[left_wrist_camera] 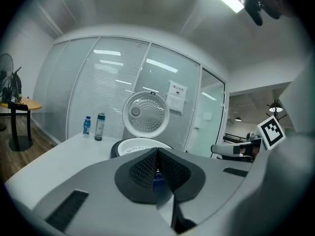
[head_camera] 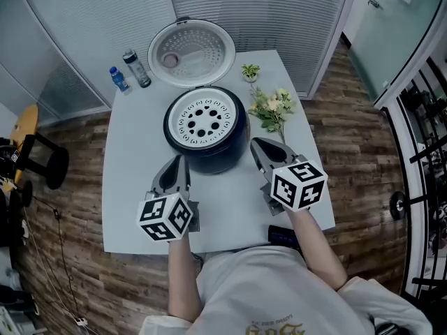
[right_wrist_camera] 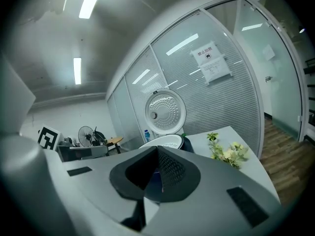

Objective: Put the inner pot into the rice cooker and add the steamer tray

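The dark blue rice cooker point(head_camera: 225, 152) stands mid-table with its round lid point(head_camera: 191, 51) swung up at the back. A white steamer tray point(head_camera: 203, 119) with round holes sits in its top; the inner pot beneath is hidden. My left gripper point(head_camera: 179, 165) hovers near the cooker's front left, shut and empty. At the cooker's front right, my right gripper point(head_camera: 259, 147) is likewise shut with nothing in it. In the left gripper view the tray's rim point(left_wrist_camera: 140, 145) shows just beyond the closed jaws point(left_wrist_camera: 157, 154); the right gripper view shows the tray's rim point(right_wrist_camera: 167, 141) past the shut right gripper point(right_wrist_camera: 157, 151).
Two bottles point(head_camera: 130, 70) stand at the table's point(head_camera: 133, 208) far left corner. A small potted plant point(head_camera: 251, 71) and a flower bunch point(head_camera: 272, 108) lie right of the cooker. A dark flat object point(head_camera: 285, 236) rests at the near right edge. A stool point(head_camera: 43, 160) stands left.
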Motion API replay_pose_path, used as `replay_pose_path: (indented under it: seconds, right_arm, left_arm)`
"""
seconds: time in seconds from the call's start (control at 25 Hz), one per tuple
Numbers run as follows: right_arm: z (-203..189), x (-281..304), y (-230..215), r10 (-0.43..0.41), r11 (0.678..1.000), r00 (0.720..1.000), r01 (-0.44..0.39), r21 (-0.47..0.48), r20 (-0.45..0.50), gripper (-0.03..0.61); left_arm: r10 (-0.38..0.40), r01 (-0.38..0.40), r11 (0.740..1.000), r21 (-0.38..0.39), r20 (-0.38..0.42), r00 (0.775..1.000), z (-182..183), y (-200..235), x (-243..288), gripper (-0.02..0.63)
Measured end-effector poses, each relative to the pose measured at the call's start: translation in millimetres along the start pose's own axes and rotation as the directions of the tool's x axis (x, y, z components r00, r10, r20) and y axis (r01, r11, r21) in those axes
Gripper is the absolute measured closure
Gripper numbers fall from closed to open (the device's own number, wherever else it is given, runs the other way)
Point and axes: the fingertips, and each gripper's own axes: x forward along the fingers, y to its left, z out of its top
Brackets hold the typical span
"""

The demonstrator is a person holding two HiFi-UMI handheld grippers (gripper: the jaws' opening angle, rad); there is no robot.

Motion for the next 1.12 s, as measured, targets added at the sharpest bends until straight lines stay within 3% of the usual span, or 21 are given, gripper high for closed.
replay_pose_path:
  seconds: [0.24,1.12]
  right_arm:
    - [3.6,-12.7,-9.4,-0.031,0.999,1.000,0.031,-0.042,-0.006,0.561]
    - [-0.2,-35.2,-20.0,-0.040,0.999,0.999,0.040,-0.022,-0.017,0.561]
  left_arm:
    - [-0.018,0.018,1.000,0.002,0.005,1.000,0.9,-9.2,-0.9,0.603]
    - [-0.082,0.083,0.996,0.014,-0.018,0.996,-5.7,-37.1,-1.3,0.603]
